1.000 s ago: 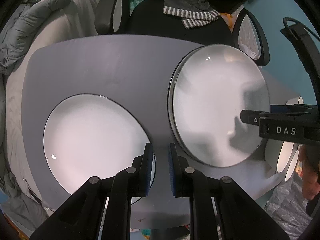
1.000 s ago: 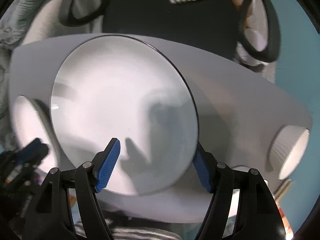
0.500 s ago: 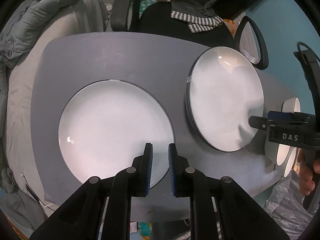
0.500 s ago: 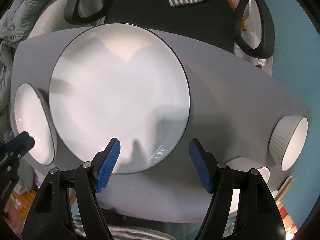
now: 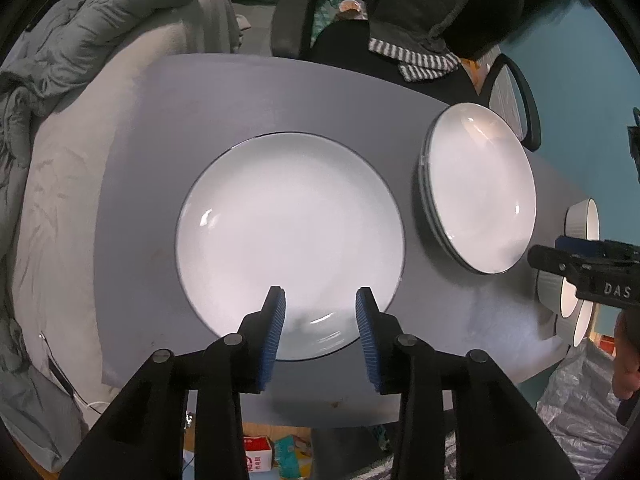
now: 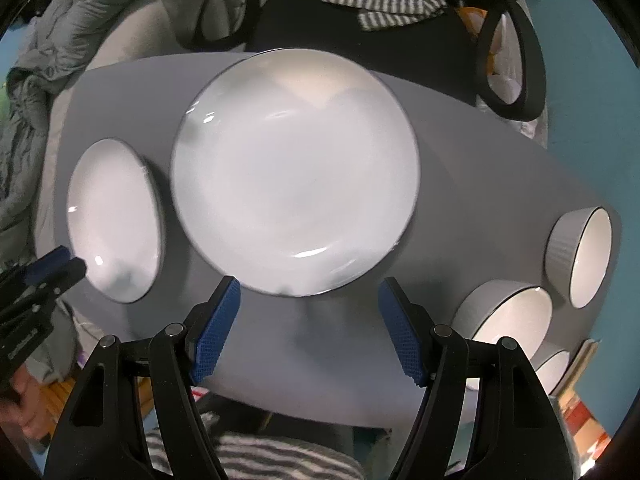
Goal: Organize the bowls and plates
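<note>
A single white plate with a dark rim lies on the grey table. My left gripper hangs straight above the plate's near edge. Its jaws are opening and nothing is pressed between them. To the right sits a stack of like plates. In the right wrist view this stack lies just beyond my right gripper, which stands open and empty over bare table. The single plate shows at the left there, with the left gripper's fingertips beside it.
Three white ribbed bowls crowd the table's right end. A black office chair with a striped cloth stands behind the table. Grey bedding lies at the left. Boxes sit on the floor below the near edge.
My left gripper has moved left from the gap between the plates to above the single plate, and its jaws have parted. The right gripper has risen and drawn back off the stack.
</note>
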`<action>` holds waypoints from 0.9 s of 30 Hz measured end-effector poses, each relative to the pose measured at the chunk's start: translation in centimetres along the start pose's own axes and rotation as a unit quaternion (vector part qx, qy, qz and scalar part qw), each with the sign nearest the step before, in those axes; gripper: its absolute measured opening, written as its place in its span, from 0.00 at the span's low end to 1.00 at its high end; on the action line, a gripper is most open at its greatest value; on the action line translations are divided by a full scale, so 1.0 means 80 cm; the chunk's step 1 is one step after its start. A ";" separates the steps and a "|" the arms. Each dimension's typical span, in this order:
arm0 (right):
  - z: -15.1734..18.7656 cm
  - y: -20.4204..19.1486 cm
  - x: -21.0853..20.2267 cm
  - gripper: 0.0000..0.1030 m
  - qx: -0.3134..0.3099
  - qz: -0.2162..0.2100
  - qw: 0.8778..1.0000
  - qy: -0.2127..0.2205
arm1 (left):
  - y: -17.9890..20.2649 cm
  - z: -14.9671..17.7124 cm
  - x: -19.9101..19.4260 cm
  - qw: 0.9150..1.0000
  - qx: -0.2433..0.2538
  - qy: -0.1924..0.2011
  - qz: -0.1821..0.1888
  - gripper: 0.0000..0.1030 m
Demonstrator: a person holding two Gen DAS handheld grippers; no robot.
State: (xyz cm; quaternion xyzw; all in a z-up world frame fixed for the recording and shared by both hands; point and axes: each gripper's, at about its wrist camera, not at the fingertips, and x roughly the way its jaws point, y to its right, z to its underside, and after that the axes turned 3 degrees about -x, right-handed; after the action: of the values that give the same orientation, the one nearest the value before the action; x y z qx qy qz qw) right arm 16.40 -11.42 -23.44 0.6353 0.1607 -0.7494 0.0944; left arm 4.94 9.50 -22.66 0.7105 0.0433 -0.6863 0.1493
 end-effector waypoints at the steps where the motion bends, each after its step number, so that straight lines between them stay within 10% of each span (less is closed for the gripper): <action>1: 0.003 -0.006 -0.002 0.69 -0.003 -0.004 1.000 0.000 | -0.006 0.002 -0.001 1.000 -0.004 0.001 0.000 0.36; 6: 0.015 -0.031 0.000 0.69 -0.016 -0.019 1.000 -0.001 | -0.030 0.017 -0.010 1.000 -0.018 0.014 0.001 0.51; 27: 0.020 -0.111 0.032 0.69 -0.059 -0.081 0.995 -0.005 | -0.114 0.073 -0.012 0.995 -0.097 0.013 -0.012 0.57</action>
State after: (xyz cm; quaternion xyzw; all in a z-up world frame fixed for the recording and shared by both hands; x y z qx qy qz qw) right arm 11.39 -3.59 -24.69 0.6095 0.2549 -0.7473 0.0716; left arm -3.14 16.74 -23.19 0.7007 0.1204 -0.6715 0.2088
